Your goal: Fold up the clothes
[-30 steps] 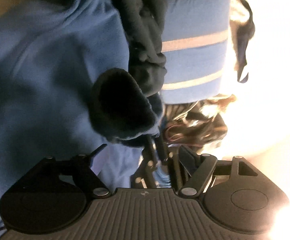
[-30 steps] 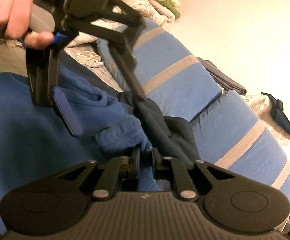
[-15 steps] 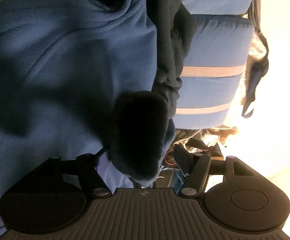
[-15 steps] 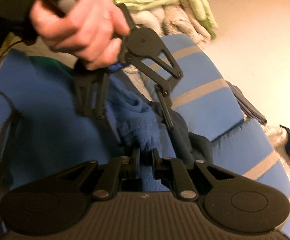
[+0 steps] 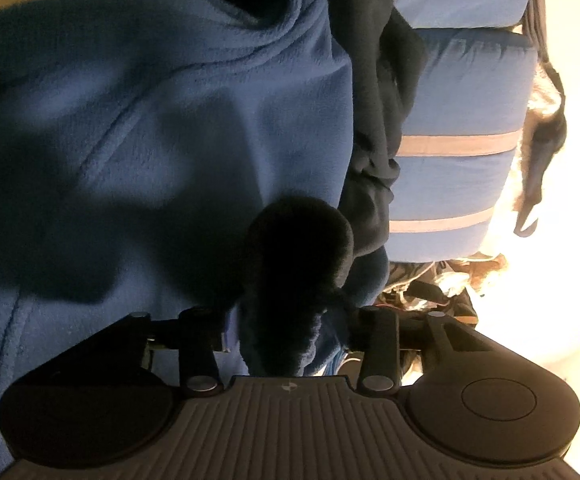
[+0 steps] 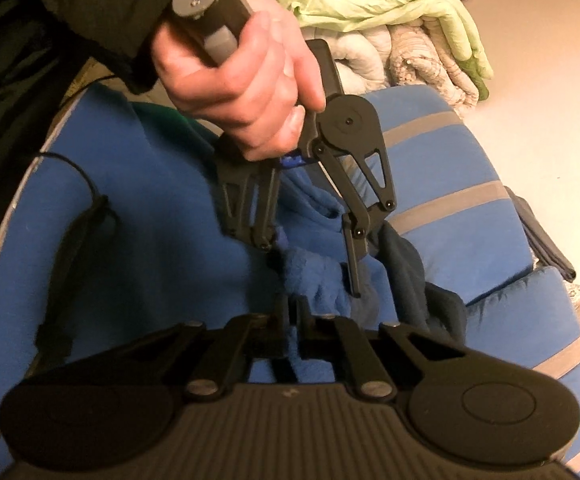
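Blue fleece garment (image 5: 138,128) spread wide over a blue cushion with grey stripes (image 6: 458,184); the fleece fills most of both views. A rumpled end of it, the fleece cuff (image 6: 314,276), is bunched up just in front of the right gripper (image 6: 290,308). Right gripper: jaws pressed together, pinching a fold of that fleece at the tips. Left gripper (image 6: 310,268) comes in from above in the right wrist view, carried by a bare hand (image 6: 242,84) with a dark sleeve (image 6: 90,4) behind it; its two fingers straddle the same bunched cuff, one on either side. Jaws closing, fleece between them; whether the pads already press on the cloth cannot be told. In the left wrist view the cuff (image 5: 298,280) reads as a dark, shadowed lump sitting right between the finger linkages, close against the gripper body. A darker navy garment (image 6: 418,280) lies crumpled beside the fleece, along the edge nearest the striped cushion, touching the fleece. Farther off, a pale green and white quilted bundle (image 6: 390,12) heaped on a light floor (image 6: 550,80). A thin black cable (image 6: 78,216) trails across the fleece on the left of the right wrist view.
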`<act>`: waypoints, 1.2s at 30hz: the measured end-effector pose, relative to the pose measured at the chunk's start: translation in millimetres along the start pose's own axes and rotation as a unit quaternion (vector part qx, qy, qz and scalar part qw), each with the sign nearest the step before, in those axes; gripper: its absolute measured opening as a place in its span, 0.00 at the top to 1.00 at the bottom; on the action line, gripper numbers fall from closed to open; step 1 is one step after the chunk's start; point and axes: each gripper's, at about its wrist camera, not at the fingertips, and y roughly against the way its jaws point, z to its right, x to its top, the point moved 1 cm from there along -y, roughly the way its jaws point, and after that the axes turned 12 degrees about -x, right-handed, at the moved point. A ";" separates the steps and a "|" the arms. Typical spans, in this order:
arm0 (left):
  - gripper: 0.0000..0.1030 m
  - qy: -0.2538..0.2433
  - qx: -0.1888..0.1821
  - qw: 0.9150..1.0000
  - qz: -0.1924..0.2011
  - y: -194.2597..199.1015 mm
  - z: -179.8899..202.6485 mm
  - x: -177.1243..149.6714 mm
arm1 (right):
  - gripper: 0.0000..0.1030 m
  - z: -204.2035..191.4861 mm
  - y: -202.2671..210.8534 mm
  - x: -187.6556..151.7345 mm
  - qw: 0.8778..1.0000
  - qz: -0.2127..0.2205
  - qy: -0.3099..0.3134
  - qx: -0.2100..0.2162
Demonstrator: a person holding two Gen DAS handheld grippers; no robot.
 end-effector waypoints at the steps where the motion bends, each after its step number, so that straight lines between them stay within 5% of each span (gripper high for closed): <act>1: 0.67 -0.004 -0.002 1.000 0.002 0.8 0.9 -0.3 | 0.98 -0.8 1.1 0.6 1.000 0.000 -0.002 0.005; 3: 0.86 -0.021 -0.006 1.000 0.002 1.3 5.6 -1.6 | 0.97 -2.6 1.7 1.2 1.000 -0.002 -0.005 0.010; 5: 0.87 -0.058 -0.008 0.998 0.001 1.6 16.2 -5.1 | 0.85 -0.7 0.8 1.2 1.000 -0.006 -0.015 0.005; 7: 0.87 -0.098 -0.012 0.995 0.004 3.3 28.5 -9.6 | 0.59 4.2 -0.4 1.1 0.999 -0.009 -0.032 -0.007; 13: 0.88 -0.187 -0.025 0.982 0.021 12.8 57.9 -17.8 | 0.22 24.9 -0.9 1.5 0.995 -0.001 -0.080 -0.056; 23: 0.88 -0.296 -0.037 0.954 0.036 26.6 93.7 -35.6 | 0.18 26.5 -19.8 -10.3 0.988 -0.052 -0.060 -0.135; 28: 0.88 -0.407 -0.049 0.909 0.079 55.1 131.0 -55.8 | 0.11 36.8 -27.7 -16.3 0.980 -0.082 -0.076 -0.165; 32: 0.88 -0.380 -0.119 0.907 0.135 95.1 137.2 -47.9 | 0.03 41.0 -33.5 -24.9 0.975 -0.108 -0.076 -0.179; 36: 0.88 -0.379 -0.078 0.900 0.199 122.8 133.7 -38.3 | 0.03 55.0 -49.7 -45.8 0.964 -0.153 -0.094 -0.196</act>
